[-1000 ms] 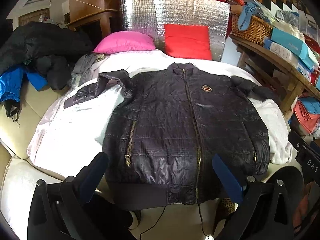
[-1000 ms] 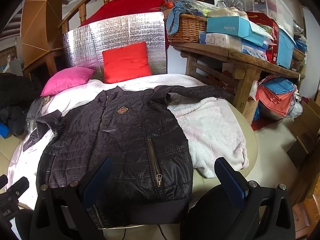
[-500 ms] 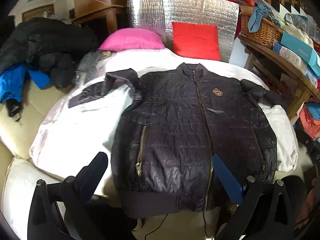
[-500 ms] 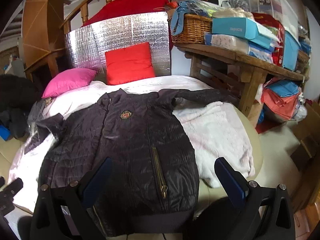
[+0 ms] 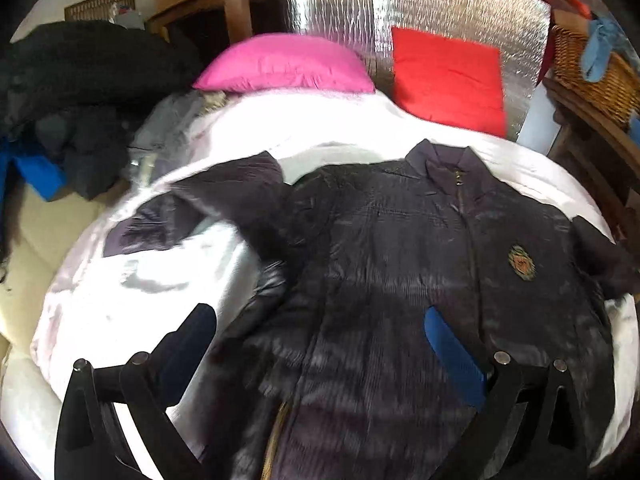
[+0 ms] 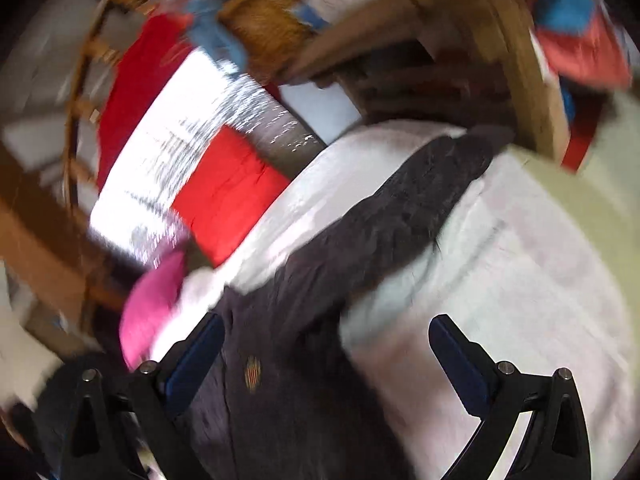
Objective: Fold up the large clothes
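A: One dark quilted jacket (image 5: pixel 420 280) lies front-up and zipped on the white blanket (image 5: pixel 132 304) covering the bed, collar toward the cushions. You see its sleeve (image 6: pixel 400 208) stretched out across the blanket in your right view.

B: And my tools?

A: Your left hand-held gripper (image 5: pixel 320 340) hangs above the jacket's lower front, jaws spread wide, grasping nothing. Your right hand-held gripper (image 6: pixel 324 356) is released too, tilted, over the shoulder near the chest badge (image 6: pixel 253 372); that view is blurred.

B: Beyond it?

A: A pink pillow (image 5: pixel 284 64) and a red cushion (image 5: pixel 448 76) rest against a silver foil panel (image 5: pixel 420 12). Dark clothes (image 5: pixel 76 92) are heaped at the left.
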The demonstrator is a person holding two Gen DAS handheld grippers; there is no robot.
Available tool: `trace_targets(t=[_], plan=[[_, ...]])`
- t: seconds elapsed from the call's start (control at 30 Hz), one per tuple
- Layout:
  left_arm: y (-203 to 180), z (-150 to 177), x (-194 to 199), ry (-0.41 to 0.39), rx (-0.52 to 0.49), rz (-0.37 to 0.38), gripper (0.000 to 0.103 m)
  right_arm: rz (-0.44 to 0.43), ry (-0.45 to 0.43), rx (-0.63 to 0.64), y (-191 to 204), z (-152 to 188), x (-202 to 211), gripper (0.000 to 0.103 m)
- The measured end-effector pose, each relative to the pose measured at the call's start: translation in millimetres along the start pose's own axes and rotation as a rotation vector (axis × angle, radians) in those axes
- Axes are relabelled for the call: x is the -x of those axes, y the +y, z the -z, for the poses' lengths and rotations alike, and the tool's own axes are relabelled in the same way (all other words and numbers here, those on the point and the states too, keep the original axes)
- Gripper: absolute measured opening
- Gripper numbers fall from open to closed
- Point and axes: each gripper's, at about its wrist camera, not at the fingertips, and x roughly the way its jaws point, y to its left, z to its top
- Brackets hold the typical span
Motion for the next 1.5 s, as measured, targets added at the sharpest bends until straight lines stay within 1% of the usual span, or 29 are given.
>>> trace_targets(t=[0.1,0.2,0.23,0.27,0.3,0.33,0.37,0.43,0.5,0.53,0.57,0.63,0.7,0.77,0.8,0.83,0.9,0.97,1.0,1.07,1.1,1.17,1.2,1.27,1.3,1.33,1.4,1.47,1.5], plan=[[-6.9,-2.0,-37.9,0.057,-0.009,-0.026,0.103,-0.033,0.005,-0.184,-48.9,-40.0,-52.7,0.103],[-11.7,7.5,-67.8,0.109,-0.036,-0.051,0.103,-0.024,0.003,-0.334,-91.5,-66.0,-90.9,0.101],[-13.8,9.8,-77.3,0.135,-0.05,-0.065,0.103,-0.007,-0.003,-0.357,-100.7,-72.7,-100.2,0.098],[-15.7,10.8,-83.7,0.147,-0.06,-0.074,0.103,0.015,-0.008,-0.369,-108.0,-79.5,-108.5,0.093],[-16.5,10.5,-86.3,0.142,-0.064,-0.081,0.103,0.034,-0.011,-0.377,-113.7,-85.1,-116.3,0.09],[-19.7,10.5,-88.4,0.131,-0.073,-0.091,0.103,0.05,-0.012,-0.387,-118.0,-89.3,-123.9,0.085],[-23.1,10.7,-90.3,0.129,-0.084,-0.092,0.103,0.057,-0.01,-0.391,-120.4,-92.9,-129.4,0.083],[-30.6,11.4,-98.7,0.15,-0.108,-0.074,0.103,0.101,-0.026,-0.341,-115.1,-102.9,-141.0,0.082],[-37.5,16.0,-112.8,0.204,-0.121,-0.06,0.103,0.153,-0.052,-0.297,-109.2,-109.8,-148.1,0.05],[-39.4,18.6,-119.1,0.231,-0.124,-0.051,0.103,0.181,-0.045,-0.279,-108.2,-112.6,-154.2,0.025],[-40.6,21.6,-123.2,0.241,-0.124,-0.05,0.103,0.185,-0.038,-0.273,-108.8,-114.0,-158.3,0.023],[-41.0,24.9,-122.1,0.215,-0.121,-0.045,0.103,0.186,-0.073,-0.256,-101.8,-114.9,-152.1,0.02],[-38.8,30.2,-119.1,0.197,-0.102,-0.036,0.103,0.179,-0.129,-0.197,-85.1,-116.2,-136.8,0.019],[-36.0,38.4,-115.3,0.164,-0.103,-0.032,0.103,0.141,-0.165,-0.156,-66.5,-113.5,-122.6,0.018],[-35.8,41.2,-113.6,0.161,-0.104,-0.034,0.103,0.109,-0.183,-0.131,-51.1,-111.7,-113.3,0.018],[-36.1,42.4,-112.0,0.165,-0.109,-0.034,0.103,0.101,-0.196,-0.101,-38.2,-110.1,-107.7,0.018],[-35.9,44.0,-108.6,0.183,-0.119,-0.023,0.103,0.103,-0.231,0.004,4.9,-107.3,-91.4,0.018],[-33.1,34.5,-111.5,0.204,-0.151,-0.017,0.103,0.148,-0.236,0.069,35.6,-105.6,-83.3,0.017],[-32.9,32.5,-110.3,0.208,-0.167,-0.016,0.103,0.161,-0.22,0.072,45.8,-105.7,-83.3,0.017],[-29.5,29.1,-106.9,0.196,-0.172,-0.027,0.103,0.187,-0.176,0.039,51.2,-106.8,-87.5,0.018],[-27.2,28.3,-104.2,0.183,-0.167,-0.042,0.103,0.2,-0.159,0.018,48.1,-104.1,-87.0,0.018],[-23.0,27.2,-102.3,0.171,-0.165,-0.052,0.103,0.218,-0.115,-0.054,28.8,-103.5,-88.1,0.018],[-22.0,27.8,-100.0,0.169,-0.168,-0.048,0.103,0.217,-0.077,-0.135,8.2,-102.8,-88.5,0.019],[-22.4,28.4,-92.2,0.155,-0.176,-0.044,0.103,0.183,-0.042,-0.255,-27.8,-99.1,-80.8,0.02],[-24.1,29.9,-84.1,0.143,-0.184,-0.045,0.103,0.164,-0.047,-0.289,-41.7,-98.8,-75.5,0.021],[-29.0,33.4,-84.6,0.125,-0.198,-0.048,0.103,0.155,-0.065,-0.313,-55.8,-98.7,-68.1,0.023],[-35.9,36.0,-81.4,0.09,-0.229,-0.068,0.103,0.158,-0.132,-0.316,-76.8,-103.3,-50.8,0.025],[-43.7,37.0,-78.4,0.057,-0.25,-0.096,0.103,0.153,-0.181,-0.324,-93.3,-111.6,-35.3,0.034],[-46.6,37.0,-77.3,0.047,-0.25,-0.101,0.103,0.126,-0.18,-0.328,-98.9,-115.1,-32.2,0.038]])
